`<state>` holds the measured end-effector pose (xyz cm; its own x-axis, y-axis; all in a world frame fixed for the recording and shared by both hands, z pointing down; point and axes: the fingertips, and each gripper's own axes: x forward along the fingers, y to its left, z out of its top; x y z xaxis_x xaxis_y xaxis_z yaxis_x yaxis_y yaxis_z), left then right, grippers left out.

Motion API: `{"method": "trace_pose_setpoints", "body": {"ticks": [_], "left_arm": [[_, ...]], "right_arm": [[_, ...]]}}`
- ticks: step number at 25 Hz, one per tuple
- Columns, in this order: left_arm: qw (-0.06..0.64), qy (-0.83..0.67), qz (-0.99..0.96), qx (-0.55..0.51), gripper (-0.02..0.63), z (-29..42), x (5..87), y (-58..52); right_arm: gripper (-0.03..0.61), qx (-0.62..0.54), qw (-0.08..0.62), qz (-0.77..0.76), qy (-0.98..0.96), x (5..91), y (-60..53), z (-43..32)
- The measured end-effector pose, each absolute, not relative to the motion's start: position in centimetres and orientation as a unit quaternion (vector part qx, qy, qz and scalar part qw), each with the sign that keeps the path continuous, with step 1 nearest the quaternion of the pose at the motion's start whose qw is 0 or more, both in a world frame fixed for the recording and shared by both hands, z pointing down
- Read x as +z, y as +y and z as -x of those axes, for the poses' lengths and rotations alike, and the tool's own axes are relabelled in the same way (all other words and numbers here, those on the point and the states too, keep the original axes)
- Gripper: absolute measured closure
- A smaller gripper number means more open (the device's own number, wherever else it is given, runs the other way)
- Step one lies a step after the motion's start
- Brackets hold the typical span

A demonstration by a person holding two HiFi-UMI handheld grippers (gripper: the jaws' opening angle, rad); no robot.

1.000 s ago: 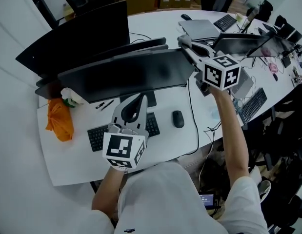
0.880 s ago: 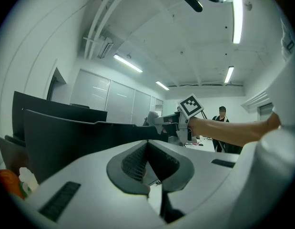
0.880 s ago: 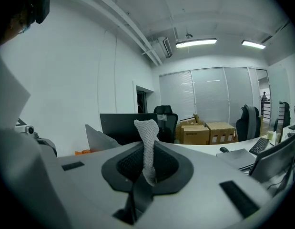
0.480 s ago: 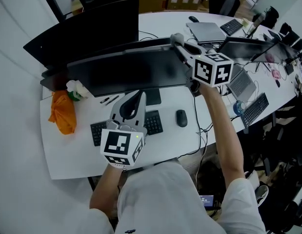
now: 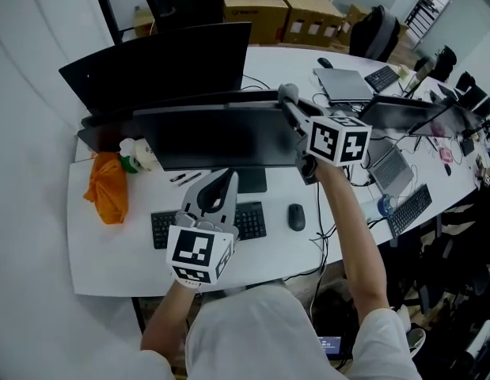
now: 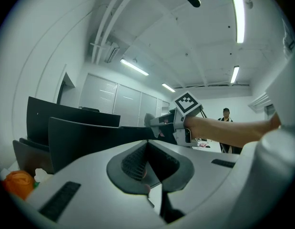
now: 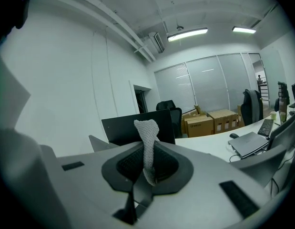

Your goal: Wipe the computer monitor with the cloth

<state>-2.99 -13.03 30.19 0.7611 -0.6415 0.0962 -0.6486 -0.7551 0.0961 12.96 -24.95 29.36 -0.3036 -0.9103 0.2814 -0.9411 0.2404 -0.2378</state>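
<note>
The wide dark monitor (image 5: 221,137) stands mid-desk; the left gripper view shows its dark shell (image 6: 90,137). My right gripper (image 5: 286,98) is at the monitor's upper right corner, shut on a grey mesh cloth (image 7: 147,137) that sticks up from between its jaws (image 7: 146,163). The cloth (image 5: 287,93) shows as a small grey tip by the top edge; whether it touches the monitor I cannot tell. My left gripper (image 5: 226,175) hovers over the keyboard (image 5: 248,220), shut with nothing in it (image 6: 148,149).
A second monitor (image 5: 161,70) stands behind the first. An orange cloth (image 5: 106,188) and a white crumpled item (image 5: 140,153) lie at the desk's left. A mouse (image 5: 296,216), pens (image 5: 185,178), a laptop (image 5: 345,85) and cardboard boxes (image 5: 308,14) are around.
The head view has shifted, so the desk sits lower and more centred. Both grippers keep nearly the same places relative to the monitor and keyboard.
</note>
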Motion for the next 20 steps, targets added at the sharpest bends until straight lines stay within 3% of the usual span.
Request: {"method": "trace_pose_setpoints", "body": {"ticks": [20], "left_arm": [[0.065, -0.382, -0.922, 0.014, 0.595, 8.7, 29.7, -14.3]], "right_arm": [[0.541, 0.176, 0.061, -0.556, -0.81, 28.2, -27.9, -3.2]]}}
